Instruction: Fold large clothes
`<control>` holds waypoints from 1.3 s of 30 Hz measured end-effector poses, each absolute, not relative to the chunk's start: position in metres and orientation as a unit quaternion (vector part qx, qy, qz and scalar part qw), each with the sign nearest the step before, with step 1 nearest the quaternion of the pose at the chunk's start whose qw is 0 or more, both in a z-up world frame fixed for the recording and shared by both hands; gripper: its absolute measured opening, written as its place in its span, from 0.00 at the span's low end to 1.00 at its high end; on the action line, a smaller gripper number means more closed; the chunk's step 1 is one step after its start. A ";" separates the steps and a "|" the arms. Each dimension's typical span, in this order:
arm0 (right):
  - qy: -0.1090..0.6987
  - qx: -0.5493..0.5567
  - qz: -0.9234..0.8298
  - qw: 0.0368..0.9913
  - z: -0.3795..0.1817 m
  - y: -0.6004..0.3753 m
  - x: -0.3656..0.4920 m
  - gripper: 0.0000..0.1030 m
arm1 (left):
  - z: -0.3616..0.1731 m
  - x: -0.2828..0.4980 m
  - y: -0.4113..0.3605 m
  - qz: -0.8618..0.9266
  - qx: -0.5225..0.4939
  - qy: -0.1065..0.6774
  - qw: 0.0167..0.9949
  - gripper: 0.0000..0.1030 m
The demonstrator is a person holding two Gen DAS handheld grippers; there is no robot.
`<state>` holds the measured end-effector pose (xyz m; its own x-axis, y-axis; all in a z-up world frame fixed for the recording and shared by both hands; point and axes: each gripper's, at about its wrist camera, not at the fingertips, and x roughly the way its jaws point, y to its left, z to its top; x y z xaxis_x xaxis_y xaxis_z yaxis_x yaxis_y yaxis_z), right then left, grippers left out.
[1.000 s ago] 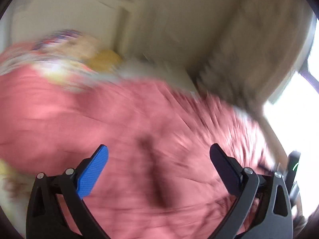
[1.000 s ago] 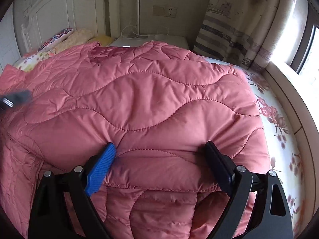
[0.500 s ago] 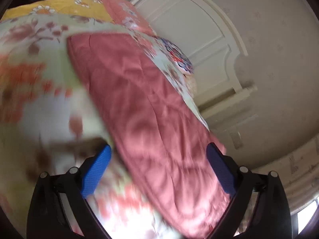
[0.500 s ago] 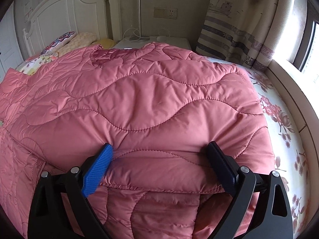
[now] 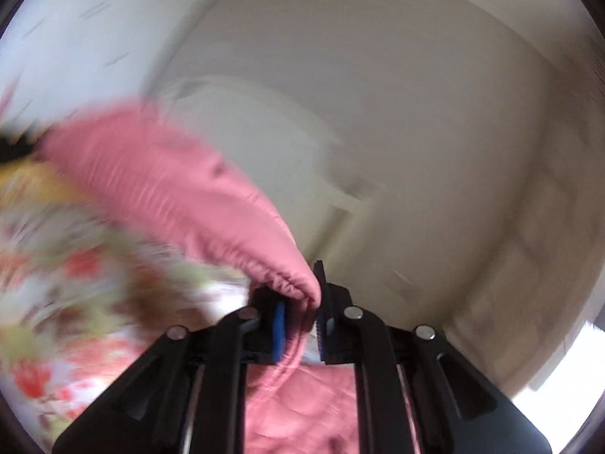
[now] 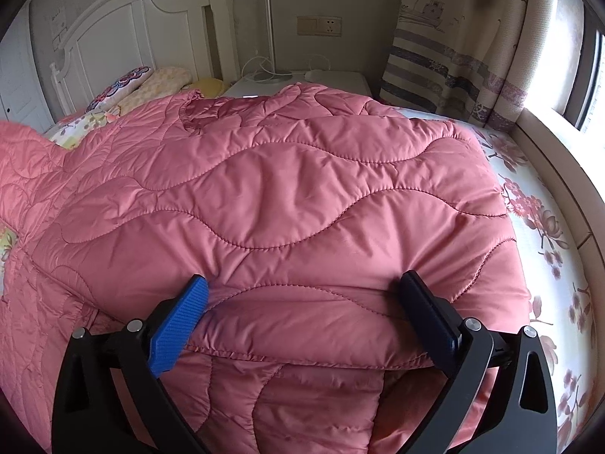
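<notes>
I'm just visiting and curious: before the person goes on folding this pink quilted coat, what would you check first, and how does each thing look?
1. Left gripper has the pink coat: ok, jaws closing with a cuff-like edge between them.
2. Right gripper free: ok, jaws opening wide over the folded part.
3. Folded part lies flat: ok, only slight puffing.
4. Floral bedsheet has room beside the coat: ok.
5. Left view sharp enough to judge the sleeve's path: not ok, blurred.
6. Grip secure: cannot tell.
</notes>
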<state>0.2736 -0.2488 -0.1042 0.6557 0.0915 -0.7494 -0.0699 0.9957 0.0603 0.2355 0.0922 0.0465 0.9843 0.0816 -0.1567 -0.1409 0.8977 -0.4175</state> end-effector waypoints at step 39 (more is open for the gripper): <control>0.334 0.020 0.080 0.939 -0.037 -0.221 0.253 0.82 | -0.097 0.249 0.084 0.114 -0.193 0.273 0.936 0.93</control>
